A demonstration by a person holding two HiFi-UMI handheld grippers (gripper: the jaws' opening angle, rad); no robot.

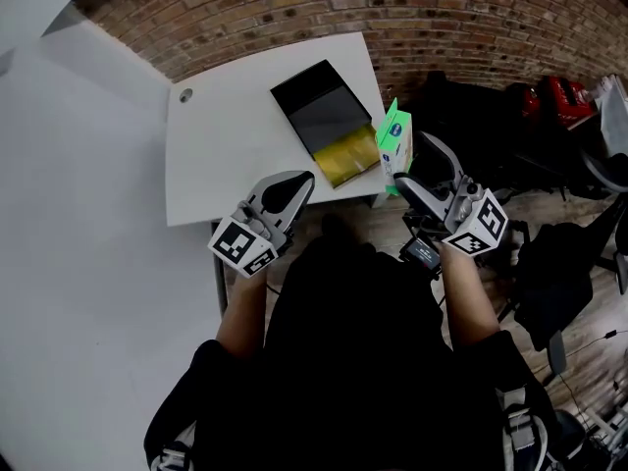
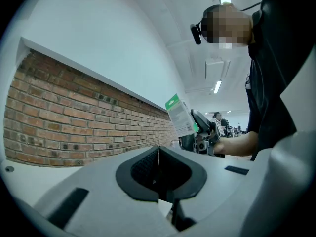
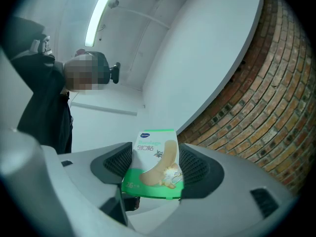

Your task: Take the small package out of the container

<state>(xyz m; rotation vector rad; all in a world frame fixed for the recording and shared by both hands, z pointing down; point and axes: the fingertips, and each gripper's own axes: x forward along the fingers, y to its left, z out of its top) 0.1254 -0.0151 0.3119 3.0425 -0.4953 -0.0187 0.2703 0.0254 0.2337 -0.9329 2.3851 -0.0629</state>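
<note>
Holding the bandage box (image 3: 154,154) upright by its lower sides, the right gripper (image 1: 410,168) is clamped on it, up off the black container (image 1: 316,106) and just past the white table (image 1: 221,155) edge, so I'd say it's basically out. Left gripper (image 2: 159,168) sits closed and empty, not needed. Only the right gripper view shows the printed front; only the head view shows the container.

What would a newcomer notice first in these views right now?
The small green-and-white bandage package stands out, pinched in the right gripper by the right edge of the white table. Next comes the flat black container with a gold end, lying on the table near that edge. The left gripper hangs at the table's front edge, fingers together on nothing.
</note>
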